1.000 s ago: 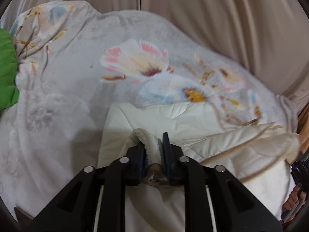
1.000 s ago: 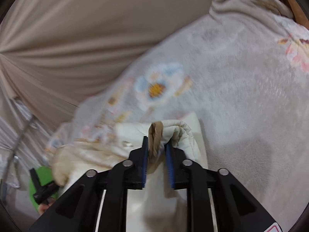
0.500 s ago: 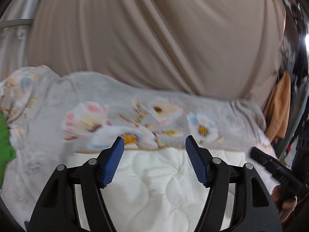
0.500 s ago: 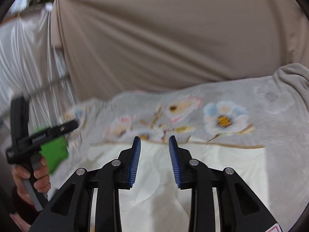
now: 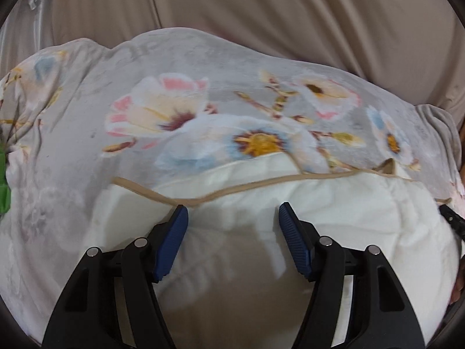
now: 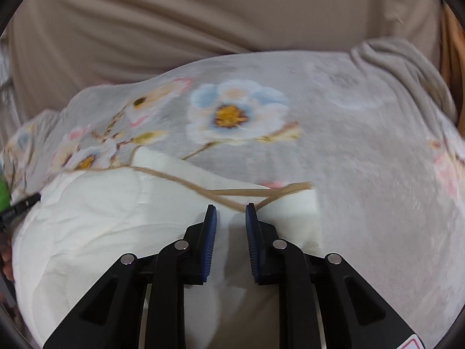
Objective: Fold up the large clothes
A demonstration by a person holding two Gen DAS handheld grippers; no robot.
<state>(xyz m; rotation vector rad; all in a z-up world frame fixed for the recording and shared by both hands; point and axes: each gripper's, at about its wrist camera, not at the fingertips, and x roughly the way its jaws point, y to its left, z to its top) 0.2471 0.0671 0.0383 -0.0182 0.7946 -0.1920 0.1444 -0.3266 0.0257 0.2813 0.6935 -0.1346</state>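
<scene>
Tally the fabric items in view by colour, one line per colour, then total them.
Cream quilted garment with tan trim: 1
Grey floral blanket under it: 1
Beige curtain behind: 1
Green cloth at the left edge: 1
Total: 4
The left gripper and right gripper are both open, above the garment.
</scene>
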